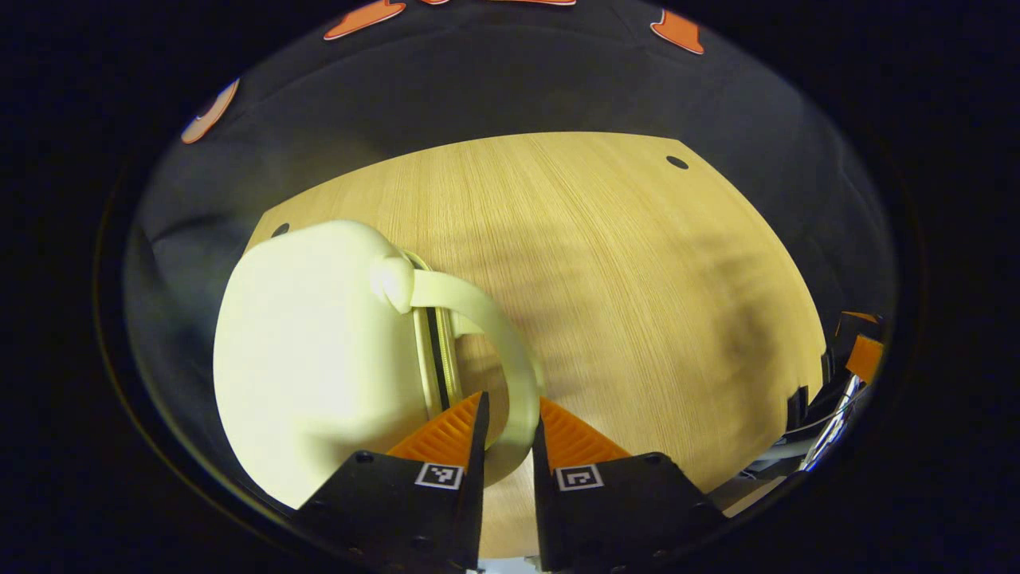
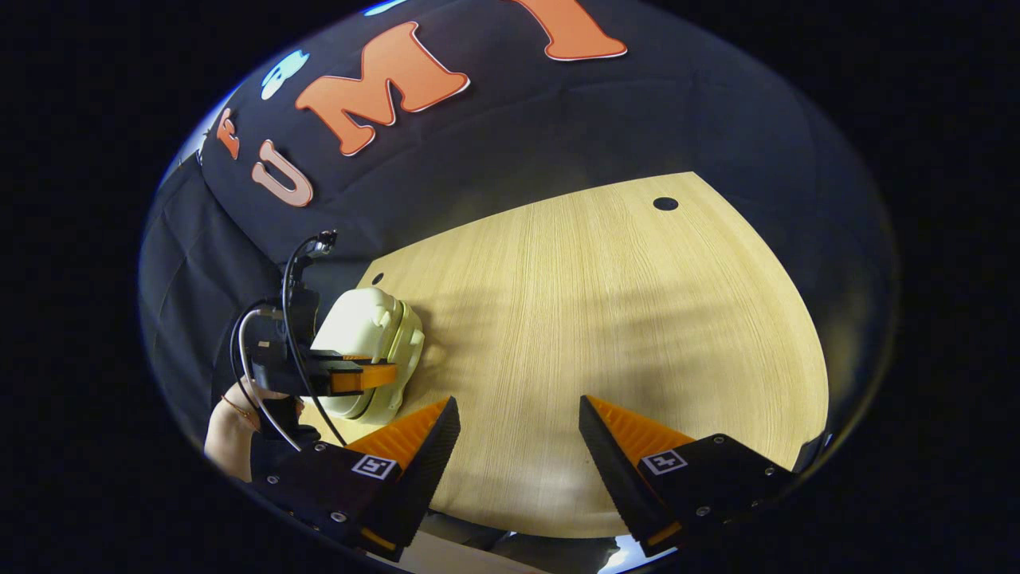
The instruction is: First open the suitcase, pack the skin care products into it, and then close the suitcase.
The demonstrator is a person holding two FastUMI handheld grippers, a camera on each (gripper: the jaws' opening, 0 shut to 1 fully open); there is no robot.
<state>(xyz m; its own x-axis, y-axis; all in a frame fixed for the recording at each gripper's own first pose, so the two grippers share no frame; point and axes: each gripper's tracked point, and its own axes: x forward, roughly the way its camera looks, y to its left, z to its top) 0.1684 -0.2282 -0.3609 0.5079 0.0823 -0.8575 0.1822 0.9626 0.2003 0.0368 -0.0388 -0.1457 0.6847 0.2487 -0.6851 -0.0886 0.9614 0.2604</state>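
While its two fingers pinch the curved handle (image 1: 510, 351) of the cream suitcase (image 1: 319, 359), the left gripper (image 1: 510, 422) holds the case on edge at the near-left corner of the wooden table (image 1: 637, 303), zipper seam facing out; laying it flat before working the zipper looks the sound move. From the right gripper view, the right gripper (image 2: 518, 422) hangs with fingers spread wide and empty, well to the right of the suitcase (image 2: 366, 327), where the left gripper (image 2: 358, 376) and the hand (image 2: 239, 399) holding it appear. Skin care products are hard to pick out; the tabletop beside the suitcase looks bare, perhaps unobstructed.
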